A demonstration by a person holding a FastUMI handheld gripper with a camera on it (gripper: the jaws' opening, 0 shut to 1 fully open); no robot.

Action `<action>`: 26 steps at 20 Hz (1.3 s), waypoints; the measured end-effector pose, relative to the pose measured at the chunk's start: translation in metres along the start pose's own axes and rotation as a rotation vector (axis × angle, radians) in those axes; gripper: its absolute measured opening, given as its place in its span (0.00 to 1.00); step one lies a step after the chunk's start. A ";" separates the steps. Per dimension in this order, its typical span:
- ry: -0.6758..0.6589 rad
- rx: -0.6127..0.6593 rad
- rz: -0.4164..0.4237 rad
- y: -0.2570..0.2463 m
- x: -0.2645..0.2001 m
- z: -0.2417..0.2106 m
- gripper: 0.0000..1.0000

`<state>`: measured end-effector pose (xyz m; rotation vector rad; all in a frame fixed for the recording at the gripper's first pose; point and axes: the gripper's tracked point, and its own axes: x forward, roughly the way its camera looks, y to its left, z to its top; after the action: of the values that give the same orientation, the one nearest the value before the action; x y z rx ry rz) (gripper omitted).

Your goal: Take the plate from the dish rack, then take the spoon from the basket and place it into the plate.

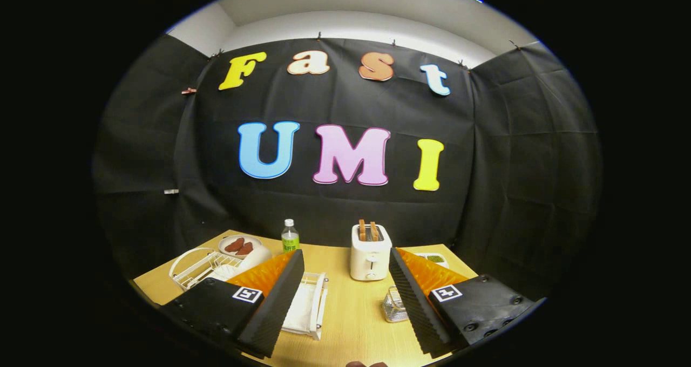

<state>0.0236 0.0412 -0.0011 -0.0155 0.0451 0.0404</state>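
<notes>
The gripper (345, 297) hangs above the near part of the wooden desk (351, 324) with its two fingers (280, 297) spread wide apart and nothing between them but bare desk top. They are released and touch no object.

Beyond the left finger, partly hidden behind it, stands the white wire dish rack (197, 267). A pale rounded shape that looks like the plate (253, 258) sits at the rack's far end, just behind the finger's orange side. A small dish with reddish-brown pieces (240, 245) lies further back, beside the rack. A clear bottle with a green label (290, 236) stands upright just beyond the left fingertip.

Just inside the left finger, a flat white tray (309, 305) rests on the desk, its near part covered by the finger.

Ahead of the gap, closer to the right finger, a white toaster (370, 253) stands upright with two brown slices poking out of its slots. Right against the inner edge of the right finger sits a small wire basket (395, 305); whether the spoon is inside it cannot be told. Beyond the right finger a small white dish with something green (434, 258) lies near the far desk edge.
</notes>
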 end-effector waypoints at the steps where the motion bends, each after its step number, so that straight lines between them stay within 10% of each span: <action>1: 0.008 0.002 0.023 0.008 0.006 0.001 0.97; 19: 0.583 0.130 0.188 0.153 0.117 -0.097 0.98; 26: 0.773 0.204 0.190 0.174 0.134 -0.147 0.84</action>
<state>0.1438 0.2182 -0.1569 0.1788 0.8236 0.2183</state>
